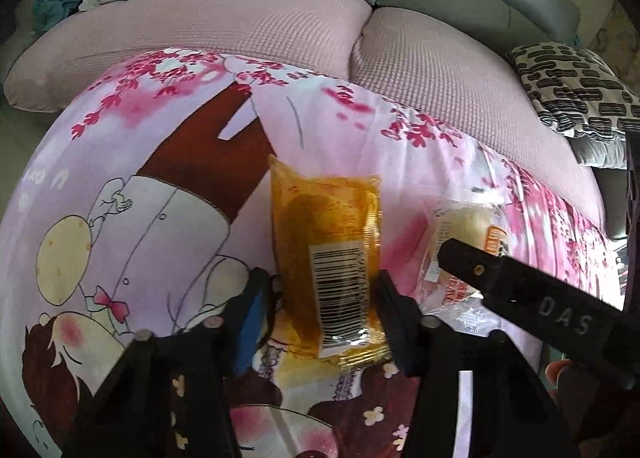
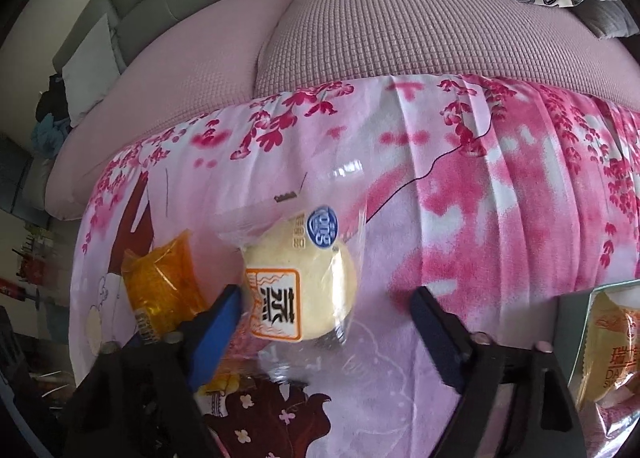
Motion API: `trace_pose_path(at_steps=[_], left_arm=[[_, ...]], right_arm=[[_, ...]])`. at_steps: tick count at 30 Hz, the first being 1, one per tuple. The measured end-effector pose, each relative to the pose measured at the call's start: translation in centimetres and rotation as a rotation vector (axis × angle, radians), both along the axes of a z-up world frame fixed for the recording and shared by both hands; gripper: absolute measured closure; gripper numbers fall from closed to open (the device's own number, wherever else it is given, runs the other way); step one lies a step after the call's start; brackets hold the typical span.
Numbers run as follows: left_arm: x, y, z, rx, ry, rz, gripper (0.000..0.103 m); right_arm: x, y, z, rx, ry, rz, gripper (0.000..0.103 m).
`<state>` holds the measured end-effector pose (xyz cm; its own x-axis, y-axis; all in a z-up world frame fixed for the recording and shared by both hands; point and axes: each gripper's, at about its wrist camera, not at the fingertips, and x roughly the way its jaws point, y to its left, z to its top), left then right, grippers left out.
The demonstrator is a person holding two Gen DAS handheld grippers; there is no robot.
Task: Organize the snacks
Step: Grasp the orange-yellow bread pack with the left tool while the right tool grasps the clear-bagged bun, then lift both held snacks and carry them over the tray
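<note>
An orange-wrapped snack (image 1: 326, 254) with a barcode lies on the pink cartoon-print cloth (image 1: 120, 185). My left gripper (image 1: 320, 298) is open, its fingers on either side of the packet's near end. A pale round bun in a clear wrapper (image 2: 300, 282) lies to its right. My right gripper (image 2: 326, 310) is open with the bun between its fingers, nearer the left one. The orange packet also shows in the right wrist view (image 2: 164, 282). The bun shows in the left wrist view (image 1: 468, 230), partly behind the right gripper's black finger (image 1: 520, 282).
A grey-green box (image 2: 576, 322) holding a yellow packaged snack (image 2: 612, 342) sits at the right edge. Behind the cloth is a pink-covered sofa (image 1: 256, 29) with a black-and-white patterned cushion (image 1: 576, 93) on the right and grey back cushions.
</note>
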<state>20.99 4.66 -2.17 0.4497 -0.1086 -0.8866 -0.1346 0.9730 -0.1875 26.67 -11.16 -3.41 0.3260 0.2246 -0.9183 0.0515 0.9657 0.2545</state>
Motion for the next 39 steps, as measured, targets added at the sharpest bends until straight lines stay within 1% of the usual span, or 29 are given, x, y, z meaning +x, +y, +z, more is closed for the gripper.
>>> trace_pose_path(at_steps=[2,3,5,7,10,17,21,27,33,39], left_arm=[[0.0,-0.3,0.1,0.01,-0.002,-0.007,0.056],[-0.1,-0.4,0.1,0.014,-0.004,-0.013,0.057],[-0.1,-0.4,0.2,0.005,-0.003,-0.014,0.058],[-0.2,-0.3,0.2,-0.004,0.0,-0.015,0.059],[-0.4,-0.5,0.3,-0.003,0.006,-0.019,0.059],[-1.2,-1.2,0.6,0.006,0.025,-0.029,0.06],[-1.8,-1.6,1.0,-0.004,0.029,-0.034,0.06],[-3.2,-1.9,2.1,-0.042,0.014,-0.042,0.06],[-4.9,-3.0,3.4,-0.029,-0.006,-0.073,0.06],[-6.3,-4.7,5.2,-0.013,-0.04,-0.103,0.06]], right_arm=[[-0.4,-0.5,0.2,0.007,-0.004,0.005,0.031],[-0.6,-0.8,0.3,0.009,-0.005,0.006,0.033],[-1.2,-1.2,0.5,0.011,-0.013,0.01,0.04],[-1.6,-1.5,0.9,0.013,-0.02,0.012,0.045],[-2.2,-1.9,1.1,0.0,-0.03,0.015,0.048],[-4.8,-3.8,1.7,0.005,-0.036,-0.009,0.049],[-6.4,-4.5,2.2,0.014,-0.041,-0.025,0.049],[-9.7,-5.9,3.9,0.051,-0.08,-0.031,0.049],[-13.3,-7.3,5.6,0.076,-0.122,-0.056,0.049],[-16.5,-8.6,6.8,0.075,-0.155,-0.086,0.049]])
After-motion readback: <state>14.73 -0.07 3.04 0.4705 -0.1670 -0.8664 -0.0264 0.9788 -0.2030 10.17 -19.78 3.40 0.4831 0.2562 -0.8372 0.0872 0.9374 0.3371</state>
